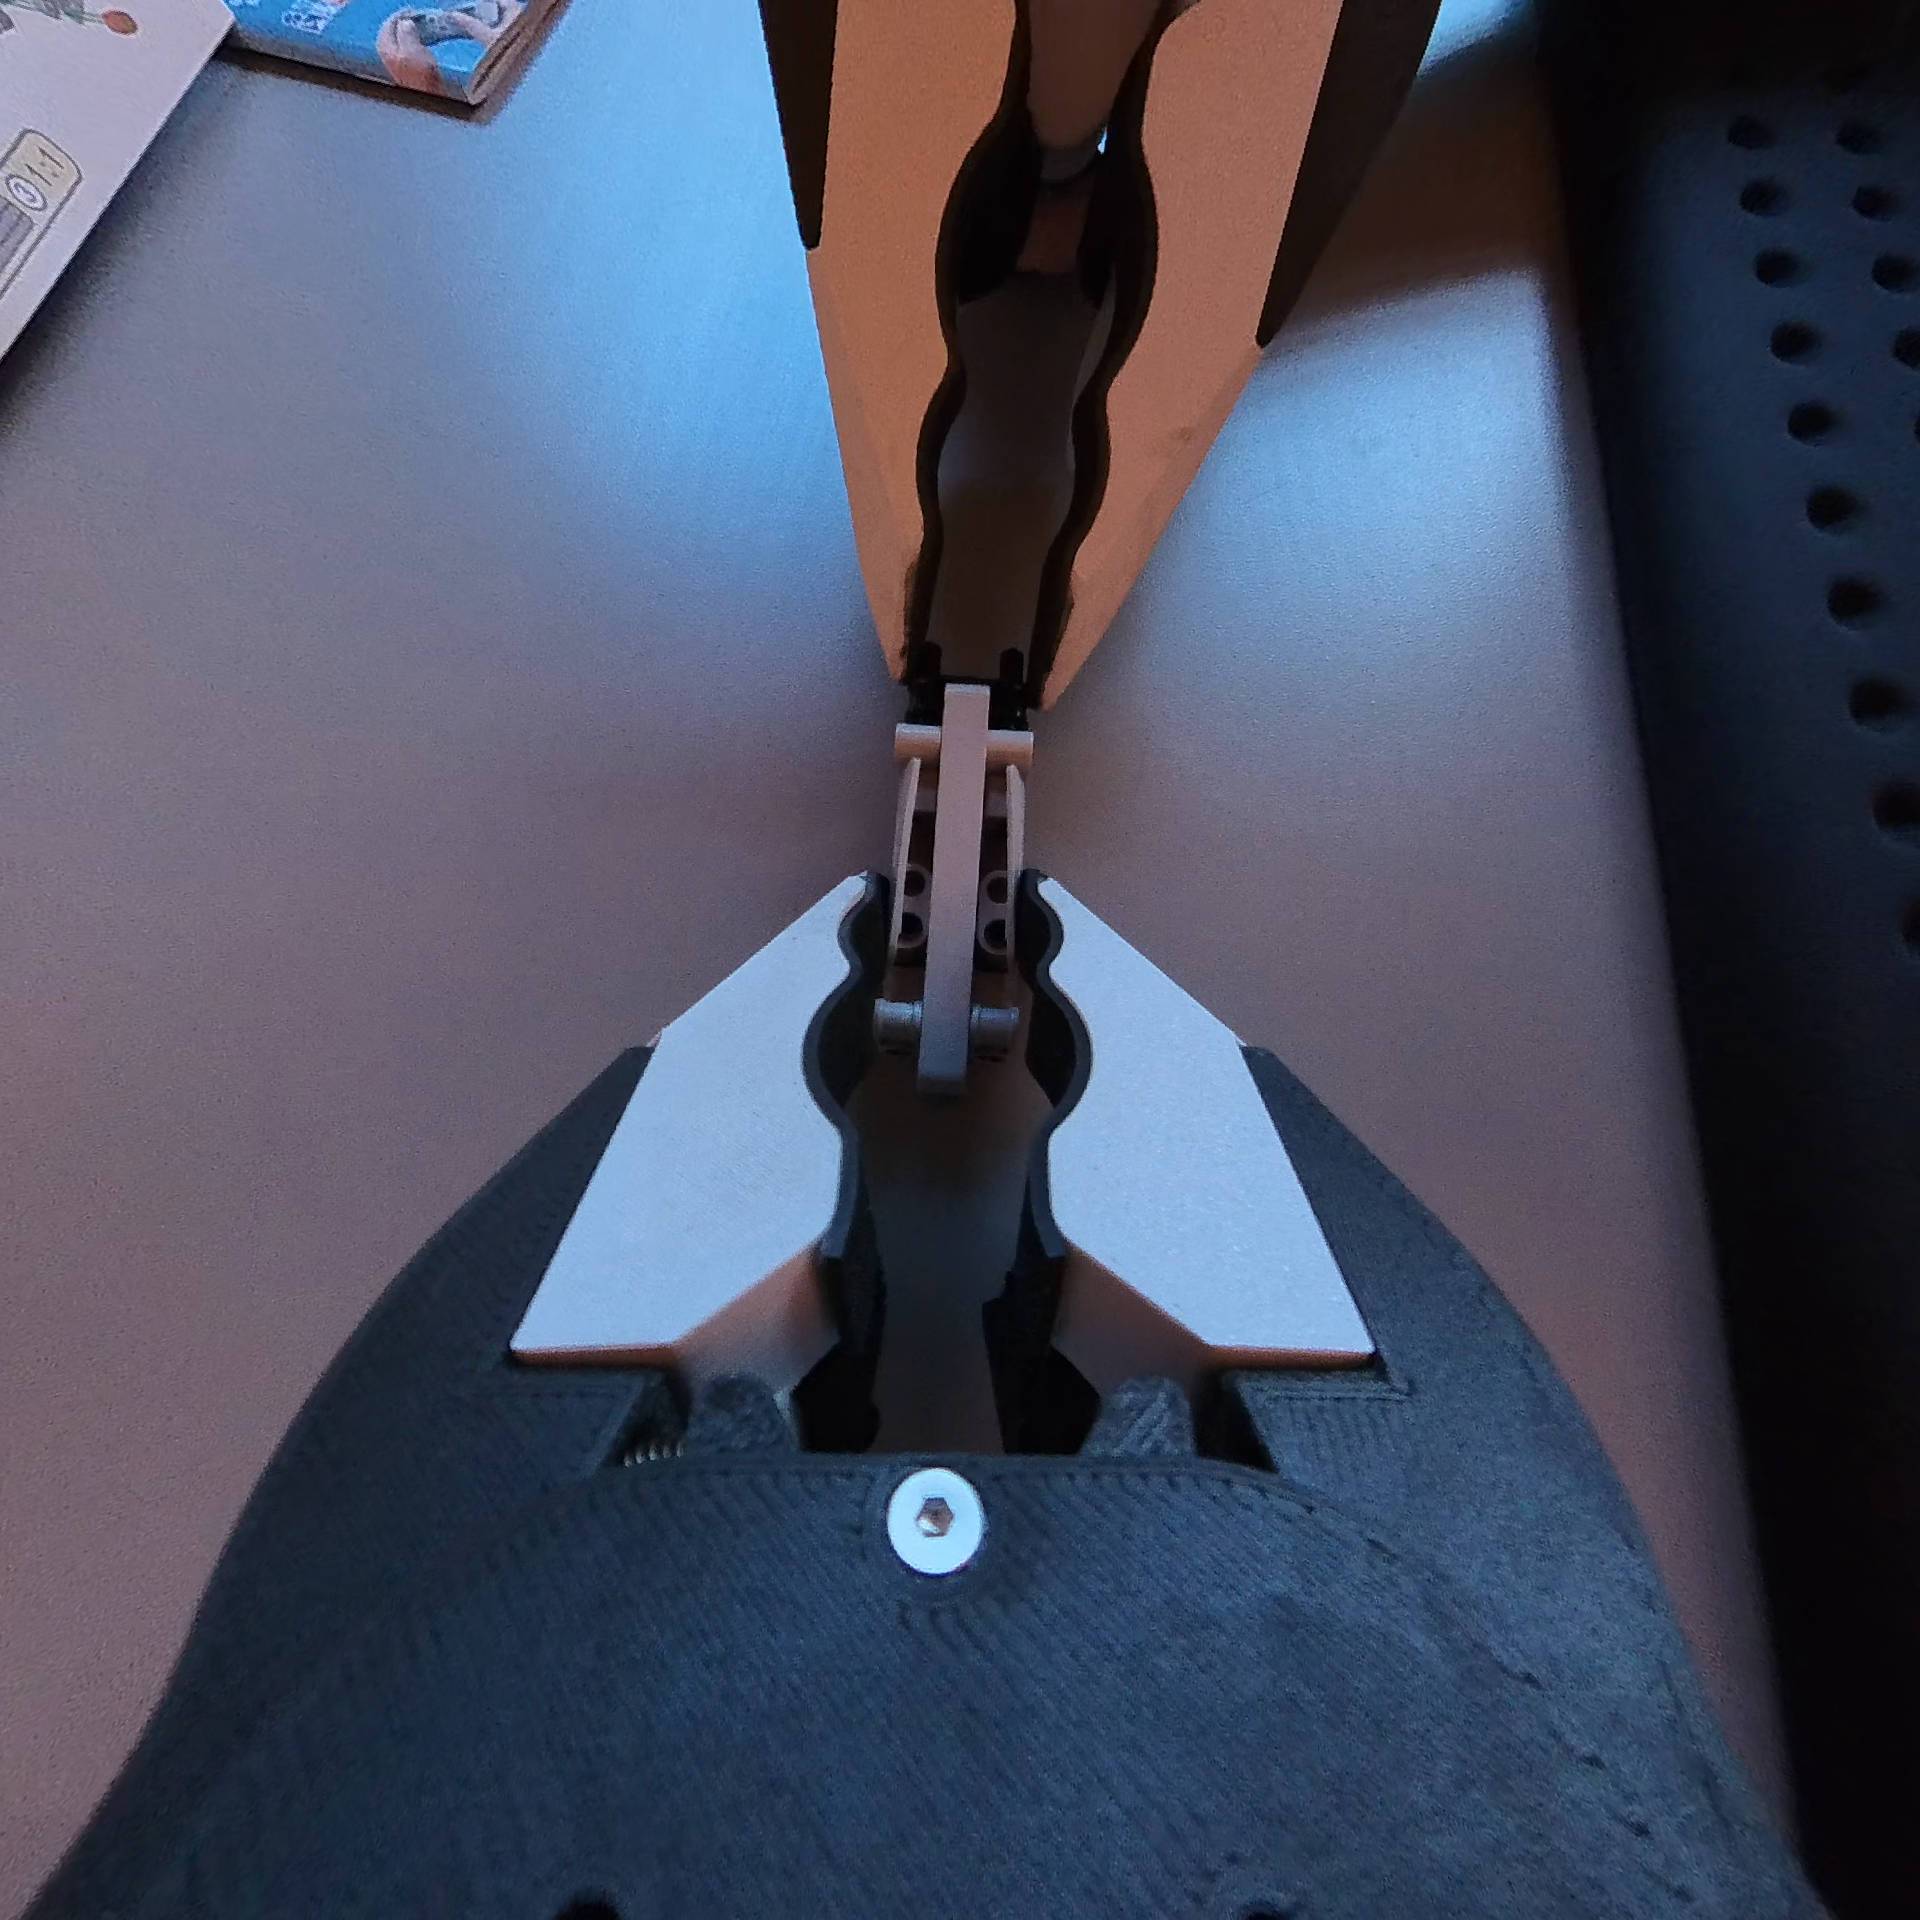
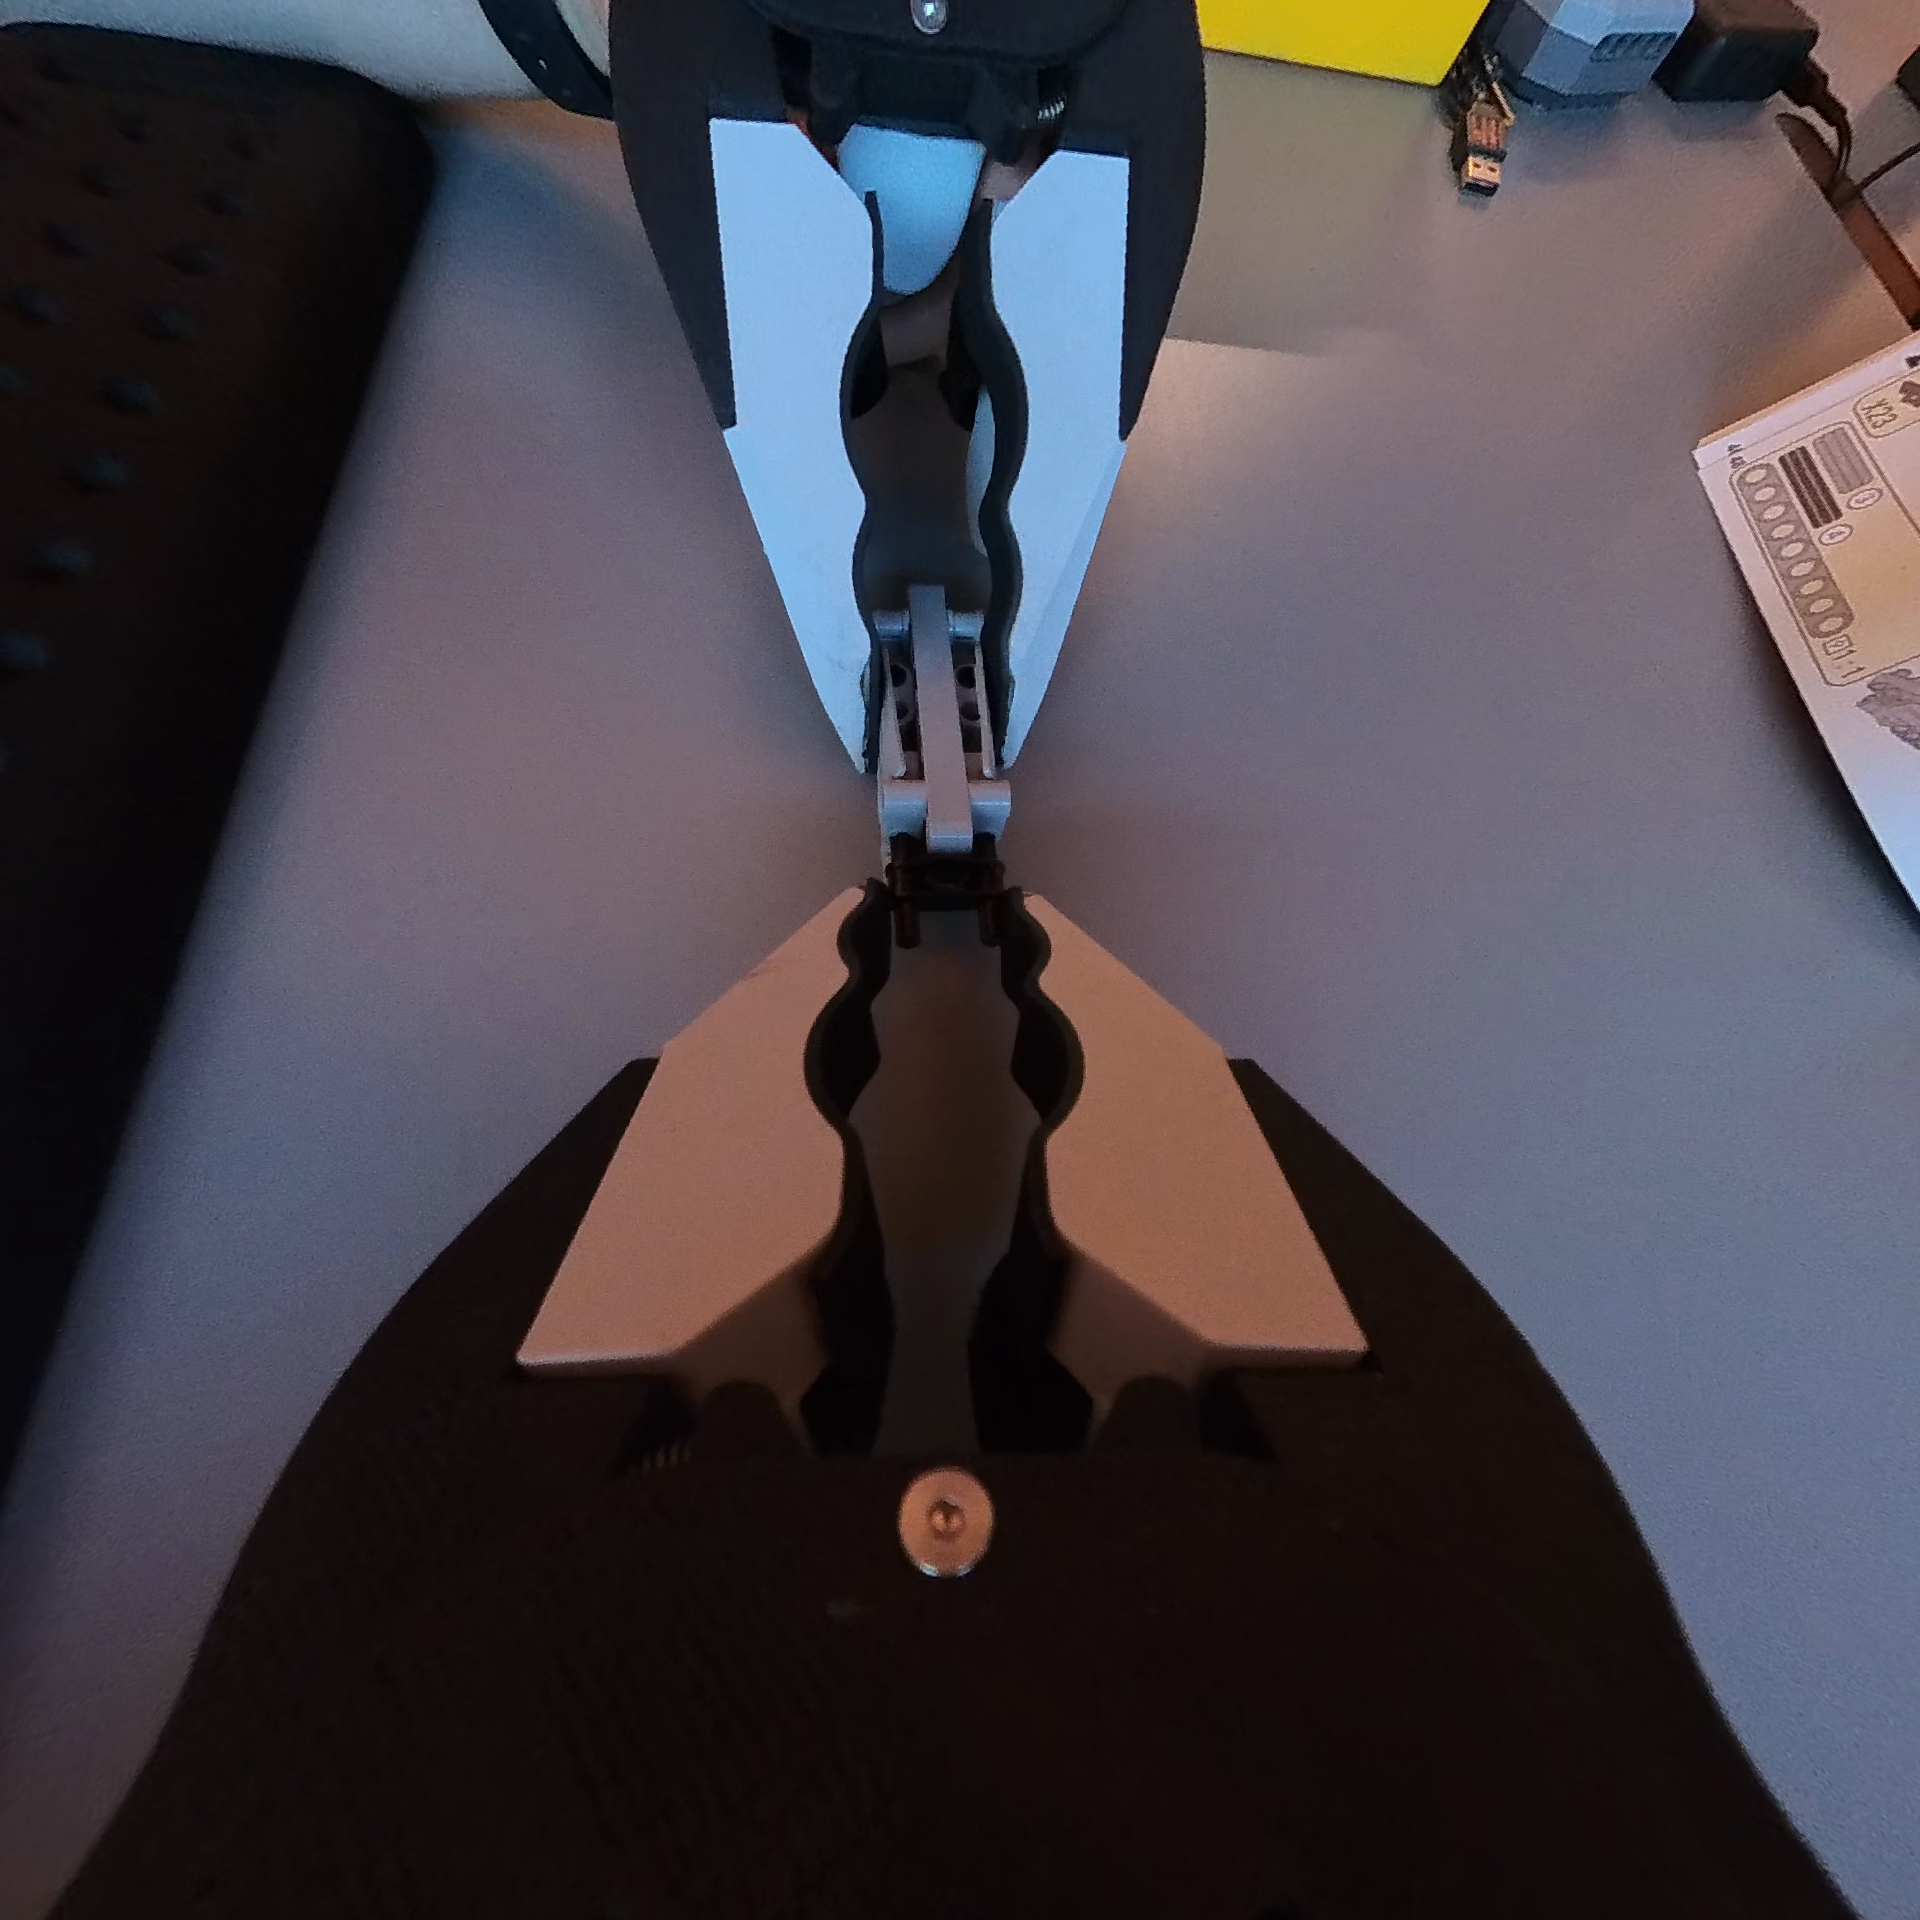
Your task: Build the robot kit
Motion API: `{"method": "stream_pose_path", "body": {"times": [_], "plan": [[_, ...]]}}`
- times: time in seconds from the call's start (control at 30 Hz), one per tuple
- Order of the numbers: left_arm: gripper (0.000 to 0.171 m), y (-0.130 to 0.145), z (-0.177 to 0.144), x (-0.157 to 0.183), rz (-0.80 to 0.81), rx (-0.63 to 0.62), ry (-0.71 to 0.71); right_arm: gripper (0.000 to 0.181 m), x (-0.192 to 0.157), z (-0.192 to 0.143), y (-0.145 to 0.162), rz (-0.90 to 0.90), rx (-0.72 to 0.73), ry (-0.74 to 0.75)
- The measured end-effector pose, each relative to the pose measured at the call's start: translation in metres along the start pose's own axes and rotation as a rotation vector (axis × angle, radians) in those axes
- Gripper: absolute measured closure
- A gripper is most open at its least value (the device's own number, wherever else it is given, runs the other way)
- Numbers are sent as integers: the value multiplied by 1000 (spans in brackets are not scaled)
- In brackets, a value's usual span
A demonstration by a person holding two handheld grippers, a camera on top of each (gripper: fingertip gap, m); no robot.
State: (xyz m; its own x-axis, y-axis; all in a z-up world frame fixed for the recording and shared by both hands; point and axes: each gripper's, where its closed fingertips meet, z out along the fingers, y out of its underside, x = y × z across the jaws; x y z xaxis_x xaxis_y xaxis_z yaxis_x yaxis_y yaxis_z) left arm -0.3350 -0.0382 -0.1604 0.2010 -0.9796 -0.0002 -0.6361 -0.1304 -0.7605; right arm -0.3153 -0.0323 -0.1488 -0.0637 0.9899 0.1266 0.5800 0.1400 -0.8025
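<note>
A grey building-toy assembly (image 1: 956, 935) of thin beams with holes hangs above the grey table (image 1: 416, 727) between two grippers that face each other. My left gripper (image 1: 956, 894) is shut on its near end. My right gripper (image 1: 966, 675) comes from the far side, its tips closed on small black pins (image 1: 966, 696) at the assembly's far end. In the right wrist view, my right gripper (image 2: 945, 904) is shut on the black pins (image 2: 945, 888), and the left gripper (image 2: 935, 758) clamps the grey assembly (image 2: 940, 717) beyond.
A dark perforated mat (image 1: 1766, 520) runs along one table side and also shows in the right wrist view (image 2: 156, 416). A printed instruction sheet (image 2: 1829, 644) lies on the other side. A yellow box (image 2: 1340, 31), a grey block (image 2: 1590, 42) and a small USB stick (image 2: 1481, 135) sit at the back. Only a small space, under 4 cm, lies between the two pairs of fingers.
</note>
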Motion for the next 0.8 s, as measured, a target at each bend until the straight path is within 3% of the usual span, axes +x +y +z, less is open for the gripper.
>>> {"method": "stream_pose_path", "body": {"times": [0.43, 0.57, 0.7, 0.8], "plan": [[148, 0, 0, 0, 10, 1, -7, 160, 0, 1, 0, 26, -4, -37], [148, 0, 0, 1, 28, 1, -16, 145, 2, -5, 0, 50, 6, -43], [148, 0, 0, 1, 26, 2, -11, 152, 1, -6, 16, 26, -63, -45], [148, 0, 0, 2, 22, 2, -8, 177, -3, -6, 11, -9, -40, -54]]}}
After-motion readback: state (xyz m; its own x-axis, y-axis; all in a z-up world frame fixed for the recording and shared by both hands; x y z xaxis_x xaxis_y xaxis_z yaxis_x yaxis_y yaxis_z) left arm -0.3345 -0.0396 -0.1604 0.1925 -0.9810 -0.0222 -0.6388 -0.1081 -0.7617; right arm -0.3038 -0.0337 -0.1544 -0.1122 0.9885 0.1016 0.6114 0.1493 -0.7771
